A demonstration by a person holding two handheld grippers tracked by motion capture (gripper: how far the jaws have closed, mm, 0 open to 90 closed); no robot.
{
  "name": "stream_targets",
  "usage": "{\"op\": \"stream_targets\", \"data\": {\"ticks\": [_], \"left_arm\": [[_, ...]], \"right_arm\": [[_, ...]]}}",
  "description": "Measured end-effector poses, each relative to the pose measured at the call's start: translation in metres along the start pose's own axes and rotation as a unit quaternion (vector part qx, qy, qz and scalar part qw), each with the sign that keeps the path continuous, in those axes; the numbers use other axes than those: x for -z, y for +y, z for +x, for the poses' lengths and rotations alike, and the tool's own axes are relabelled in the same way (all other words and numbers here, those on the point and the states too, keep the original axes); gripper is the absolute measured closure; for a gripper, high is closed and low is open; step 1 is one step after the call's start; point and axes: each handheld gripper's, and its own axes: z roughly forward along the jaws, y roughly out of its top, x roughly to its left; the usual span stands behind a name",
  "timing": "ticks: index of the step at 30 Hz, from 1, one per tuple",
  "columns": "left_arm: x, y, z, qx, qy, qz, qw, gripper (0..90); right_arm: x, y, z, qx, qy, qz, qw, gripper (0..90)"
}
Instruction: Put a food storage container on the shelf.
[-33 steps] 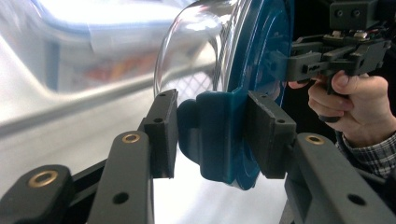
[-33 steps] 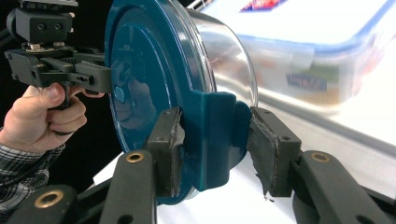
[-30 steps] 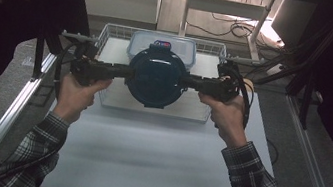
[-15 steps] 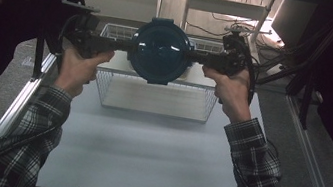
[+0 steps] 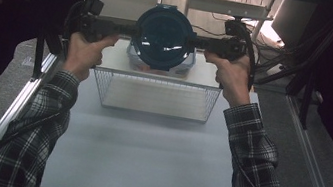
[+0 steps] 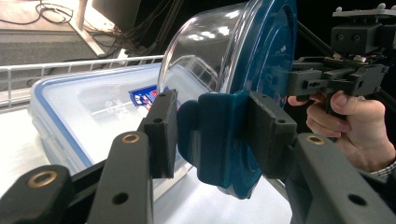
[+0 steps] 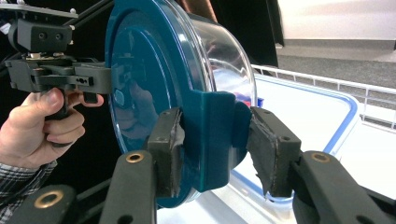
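Note:
A round container with a dark blue lid and a clear glass bowl hangs tilted on its side, lid toward me, above the far end of a wire basket. My left gripper is shut on the lid's left clasp tab. My right gripper is shut on the opposite tab. Under the round container, a rectangular plastic box with a blue-rimmed lid lies in the basket.
The basket stands on a white table with a metal rail along its left edge. Cables and a white frame sit beyond the table's far end. Dark curtains close in both sides.
Both hands have risen and moved away from me, carrying the round container up out of the basket. The rectangular box stays in the basket.

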Motion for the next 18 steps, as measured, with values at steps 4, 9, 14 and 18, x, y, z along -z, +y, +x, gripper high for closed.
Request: {"op": "stream_targets", "data": {"ticks": [4, 9, 14, 18], "left_arm": [[-0.004, 0.003, 0.008, 0.009, -0.007, -0.005, 0.9999, 56.2], [-0.008, 0.007, 0.011, 0.005, -0.006, -0.002, 1.0000, 56.2], [-0.011, 0.008, 0.010, -0.004, 0.013, -0.006, 0.9999, 54.8], [-0.012, 0.007, 0.016, 0.000, 0.017, -0.013, 0.9998, 53.5]], "right_arm": [[-0.004, 0.003, -0.005, -0.004, -0.001, -0.005, 1.0000, 55.6], [-0.006, 0.006, -0.011, -0.009, -0.004, -0.002, 1.0000, 55.5], [-0.010, 0.007, -0.016, -0.015, 0.003, -0.008, 0.9998, 54.0], [-0.014, 0.008, -0.020, -0.021, 0.010, -0.016, 0.9996, 52.8]]}}
